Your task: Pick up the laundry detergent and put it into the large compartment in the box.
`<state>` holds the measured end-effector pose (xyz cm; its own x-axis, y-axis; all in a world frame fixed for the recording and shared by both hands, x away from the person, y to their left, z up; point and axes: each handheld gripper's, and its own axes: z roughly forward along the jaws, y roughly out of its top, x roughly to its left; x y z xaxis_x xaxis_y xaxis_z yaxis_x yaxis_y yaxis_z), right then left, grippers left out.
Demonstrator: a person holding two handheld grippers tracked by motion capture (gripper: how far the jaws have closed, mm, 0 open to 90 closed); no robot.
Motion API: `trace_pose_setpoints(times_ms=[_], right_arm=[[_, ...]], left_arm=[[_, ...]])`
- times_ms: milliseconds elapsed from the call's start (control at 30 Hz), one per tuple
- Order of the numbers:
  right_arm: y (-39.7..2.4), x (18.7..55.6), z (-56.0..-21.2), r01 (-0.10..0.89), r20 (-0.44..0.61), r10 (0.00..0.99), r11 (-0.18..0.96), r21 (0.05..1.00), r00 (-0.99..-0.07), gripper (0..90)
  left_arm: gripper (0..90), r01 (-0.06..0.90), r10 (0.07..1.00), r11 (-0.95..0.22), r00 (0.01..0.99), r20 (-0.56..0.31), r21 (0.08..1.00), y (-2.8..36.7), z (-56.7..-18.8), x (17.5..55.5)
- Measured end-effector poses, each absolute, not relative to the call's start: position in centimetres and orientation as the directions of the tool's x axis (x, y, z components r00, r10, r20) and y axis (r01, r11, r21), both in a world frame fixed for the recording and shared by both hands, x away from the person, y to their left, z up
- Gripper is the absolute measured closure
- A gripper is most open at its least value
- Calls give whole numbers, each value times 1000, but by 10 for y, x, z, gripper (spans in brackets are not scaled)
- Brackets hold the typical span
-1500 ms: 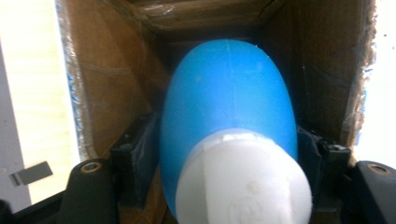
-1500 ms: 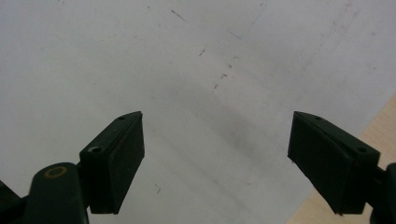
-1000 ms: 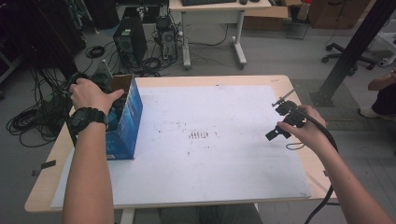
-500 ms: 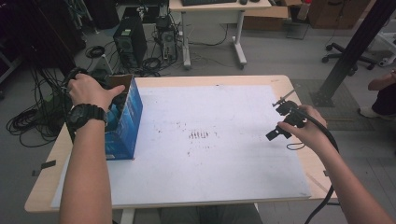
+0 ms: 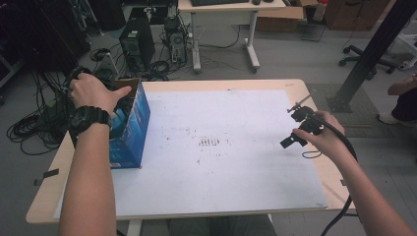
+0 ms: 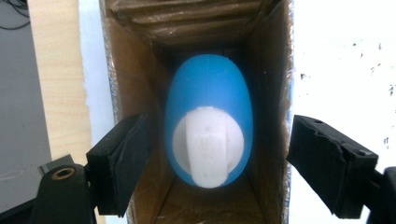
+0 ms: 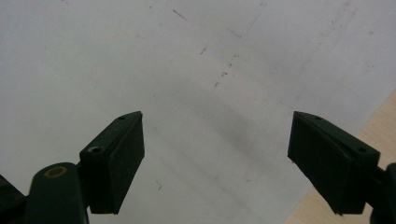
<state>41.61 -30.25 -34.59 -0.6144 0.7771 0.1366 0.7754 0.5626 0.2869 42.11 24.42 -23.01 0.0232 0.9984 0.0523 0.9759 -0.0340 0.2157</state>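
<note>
A blue cardboard box (image 5: 132,129) stands open-topped at the table's left edge. Deep inside it lies a blue egg-shaped object (image 6: 208,88) with a white knobbed end (image 6: 208,147). My left gripper (image 6: 219,140) looks straight down into the box. Its jaws have just been opening and stand wide on either side of the egg without touching it. In the high view my left hand (image 5: 93,91) covers that gripper at the box mouth. My right gripper (image 5: 294,126) (image 7: 217,140) hovers open over the white sheet (image 7: 140,56) near the table's right edge, with nothing between its pads.
A white sheet (image 5: 221,147) covers most of the wooden table (image 5: 305,84). Beyond the far edge are computer towers (image 5: 133,42), tangled cables (image 5: 34,123) and a second desk (image 5: 226,7). A black post (image 5: 373,49) stands at the right, with another person's arm (image 5: 401,86) beside it.
My left hand has edged slightly toward the far side above the box. The right hand and its gripper have kept still.
</note>
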Motion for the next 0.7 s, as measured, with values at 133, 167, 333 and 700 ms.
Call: trace_pose_setpoints(times_ms=[133, 167, 333, 700], right_arm=[[-302, 416, -345, 774, 136, 776, 564, 289, -616, 188], [-302, 416, -345, 774, 137, 776, 563, 289, -616, 188], [-301, 415, -344, 772, 136, 774, 566, 289, -619, 188], [-300, 415, -343, 771, 135, 773, 566, 292, -619, 187]], left_arm=[[202, 975, 998, -40, 29, 56, 220, 242, -226, 420], [201, 974, 998, -41, 29, 55, 221, 241, -226, 420], [191, 974, 998, -47, 35, 57, 222, 238, -222, 419], [171, 967, 997, -53, 40, 60, 251, 228, -215, 416]])
